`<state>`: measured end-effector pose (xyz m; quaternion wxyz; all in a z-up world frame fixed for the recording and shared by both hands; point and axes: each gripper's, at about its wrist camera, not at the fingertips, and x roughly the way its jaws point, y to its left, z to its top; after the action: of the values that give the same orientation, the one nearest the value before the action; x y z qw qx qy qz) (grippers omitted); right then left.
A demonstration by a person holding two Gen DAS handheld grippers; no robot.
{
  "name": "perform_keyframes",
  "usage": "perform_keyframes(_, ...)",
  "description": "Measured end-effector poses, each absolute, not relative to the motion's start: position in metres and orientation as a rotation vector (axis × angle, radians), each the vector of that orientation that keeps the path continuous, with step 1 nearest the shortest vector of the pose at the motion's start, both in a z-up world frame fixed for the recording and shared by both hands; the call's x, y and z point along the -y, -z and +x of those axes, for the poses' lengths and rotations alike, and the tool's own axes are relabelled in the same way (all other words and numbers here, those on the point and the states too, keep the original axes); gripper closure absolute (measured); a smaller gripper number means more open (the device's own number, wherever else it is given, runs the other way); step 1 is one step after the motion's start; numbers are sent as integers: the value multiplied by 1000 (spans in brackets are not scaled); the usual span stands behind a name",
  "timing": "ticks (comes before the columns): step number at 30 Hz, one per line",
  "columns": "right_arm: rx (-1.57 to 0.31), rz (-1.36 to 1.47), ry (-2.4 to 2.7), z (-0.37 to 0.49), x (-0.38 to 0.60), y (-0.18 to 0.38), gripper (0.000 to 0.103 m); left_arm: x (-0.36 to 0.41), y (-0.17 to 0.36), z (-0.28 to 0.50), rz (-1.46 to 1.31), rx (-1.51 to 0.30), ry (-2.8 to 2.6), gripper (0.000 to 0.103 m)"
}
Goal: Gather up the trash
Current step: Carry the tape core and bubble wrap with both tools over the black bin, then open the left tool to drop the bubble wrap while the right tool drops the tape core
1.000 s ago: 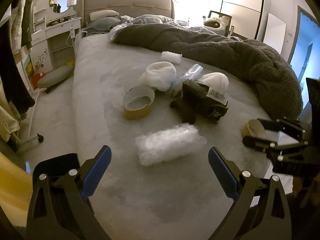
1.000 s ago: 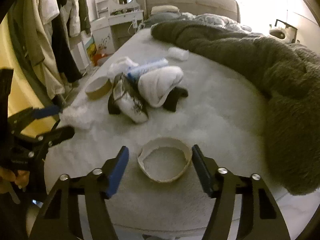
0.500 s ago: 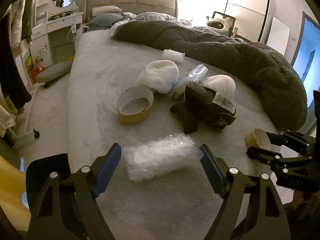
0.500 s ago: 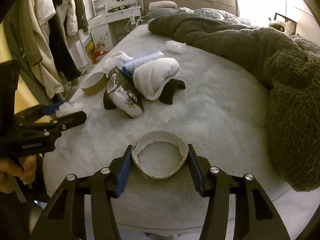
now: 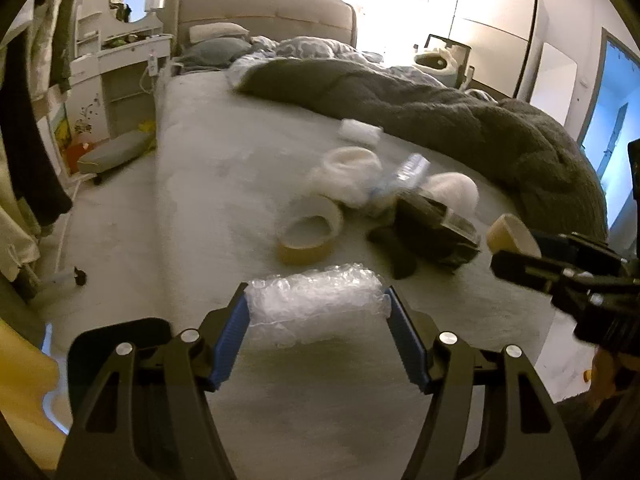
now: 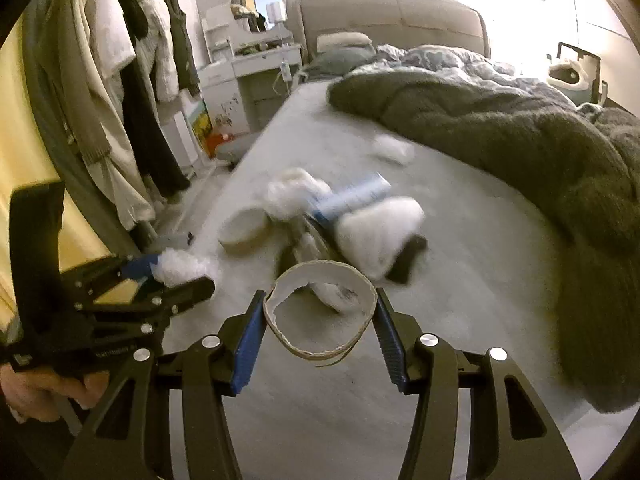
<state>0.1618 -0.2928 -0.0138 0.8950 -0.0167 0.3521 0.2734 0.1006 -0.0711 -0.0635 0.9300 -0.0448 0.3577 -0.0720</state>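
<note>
**Bedroom trash pickup, both grippers loaded**

Left wrist view: blurred pile [image 5: 400,200] mid-bed [image 5: 208,184]; left gripper [image 5: 316,320], jaws just closing, pinches bubble wrap [image 5: 316,300].

Right wrist view: right gripper [image 6: 320,320] clamps a cardboard ring [image 6: 324,312], lifted, hiding a crumpled bag [image 6: 336,294].

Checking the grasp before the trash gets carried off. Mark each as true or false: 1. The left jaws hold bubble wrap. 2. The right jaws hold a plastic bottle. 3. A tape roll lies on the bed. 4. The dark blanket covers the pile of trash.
1. True: the left gripper clamps the bubble wrap.
2. False: the right gripper holds a cardboard ring; the plastic bottle lies on the bed.
3. True: the tape roll lies there.
4. False: the dark blanket lies beside the pile.
</note>
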Motion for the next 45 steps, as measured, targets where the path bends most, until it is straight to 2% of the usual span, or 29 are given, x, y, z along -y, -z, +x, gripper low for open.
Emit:
perform_keyframes(8, -688, -69, -656, 158, 239, -13, 50, -2, 50, 84, -123, -699, 53, 33)
perform_keyframes(22, -754, -168, -806, 151, 117, -14, 50, -105, 86, 69, -267, -884, -113, 33)
perform_keyframes(36, -972, -145, -846, 158, 54, 31, 50, -142, 134, 59, -302, -1097, -114, 32)
perform_keyframes(45, -1018, -194, -863, 154, 23, 45, 50, -156, 155, 52, -323, -1187, -121, 30)
